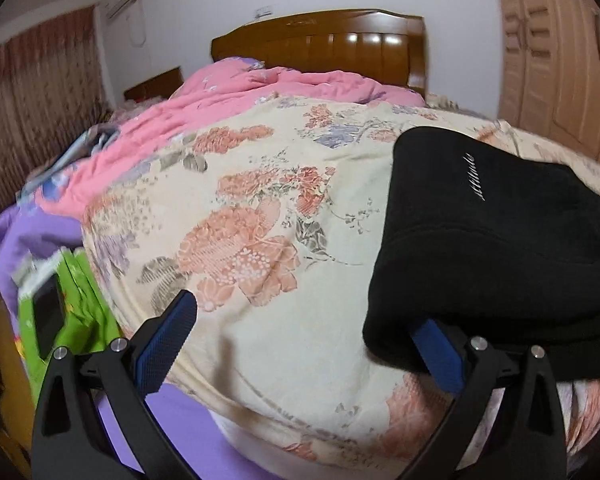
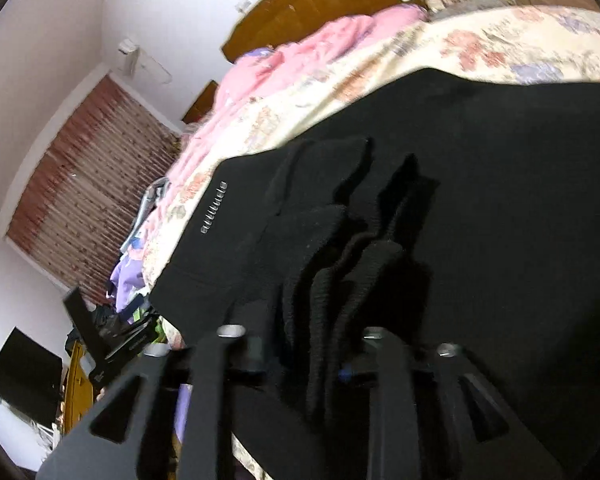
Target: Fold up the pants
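The black pants (image 1: 500,232) are laid on a cream bedspread (image 1: 260,200) printed with large salmon flowers and grey-lilac leaves. The cloth of the pants is matte and fleece-like, folded into a thick rounded slab, and a small line of pale script (image 1: 477,177) is seen on the upper face. In the left wrist view the garment is found at the right, near the front edge of the bed.

The left gripper (image 1: 304,332) is held wide apart: the left finger (image 1: 168,344), faced with a blue dimpled pad, hangs over the bedspread, while the right finger (image 1: 440,360) is partly covered by the lower edge of the pants. Nothing is clamped between the two.

In the right wrist view, ribbed black folds (image 2: 340,280) of the pants are bunched and pinched between the closed fingers of the right gripper (image 2: 300,356), whose tips are buried in the fabric.

A crumpled pink quilt (image 1: 260,88) is heaped further up the bed, before a glossy slatted wooden headboard (image 1: 324,40). A pleated reddish-brown curtain (image 2: 88,192) is seen on the left wall.
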The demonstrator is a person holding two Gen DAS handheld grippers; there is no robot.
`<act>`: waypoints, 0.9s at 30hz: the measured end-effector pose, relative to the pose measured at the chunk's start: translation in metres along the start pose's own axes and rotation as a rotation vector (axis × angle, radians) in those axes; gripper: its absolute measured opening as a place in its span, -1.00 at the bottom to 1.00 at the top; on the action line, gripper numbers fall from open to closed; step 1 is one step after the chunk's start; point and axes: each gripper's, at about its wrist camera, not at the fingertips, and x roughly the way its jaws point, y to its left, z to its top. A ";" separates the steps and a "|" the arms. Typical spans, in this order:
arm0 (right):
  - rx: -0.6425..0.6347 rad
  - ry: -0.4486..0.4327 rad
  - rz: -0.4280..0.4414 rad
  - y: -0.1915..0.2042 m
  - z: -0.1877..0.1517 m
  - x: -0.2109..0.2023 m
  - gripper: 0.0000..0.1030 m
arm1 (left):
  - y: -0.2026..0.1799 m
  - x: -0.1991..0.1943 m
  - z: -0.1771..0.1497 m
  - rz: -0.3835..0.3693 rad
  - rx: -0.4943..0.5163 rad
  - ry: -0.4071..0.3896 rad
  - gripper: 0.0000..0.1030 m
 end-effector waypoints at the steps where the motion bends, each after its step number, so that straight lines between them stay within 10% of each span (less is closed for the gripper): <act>1: -0.001 0.011 -0.008 0.000 0.000 -0.003 -0.02 | -0.002 -0.004 0.000 0.007 0.048 0.001 0.97; 5: -0.077 -0.074 -0.127 0.016 0.002 -0.036 0.37 | -0.001 -0.038 -0.001 0.015 0.214 -0.030 0.97; 11: -0.372 -0.158 -0.239 0.080 0.011 -0.030 0.37 | 0.031 -0.098 0.053 -0.264 -0.086 -0.220 0.97; 15: -0.547 -0.087 -0.295 0.113 0.000 0.009 0.37 | -0.027 -0.063 0.076 -0.437 -0.048 -0.143 0.97; 20: -0.594 0.009 -0.393 0.083 -0.019 0.039 0.55 | -0.084 0.010 0.048 -0.358 0.070 0.084 0.97; 27: -0.576 -0.015 -0.339 0.074 -0.018 0.033 0.65 | -0.074 0.024 0.037 -0.301 0.115 0.066 0.97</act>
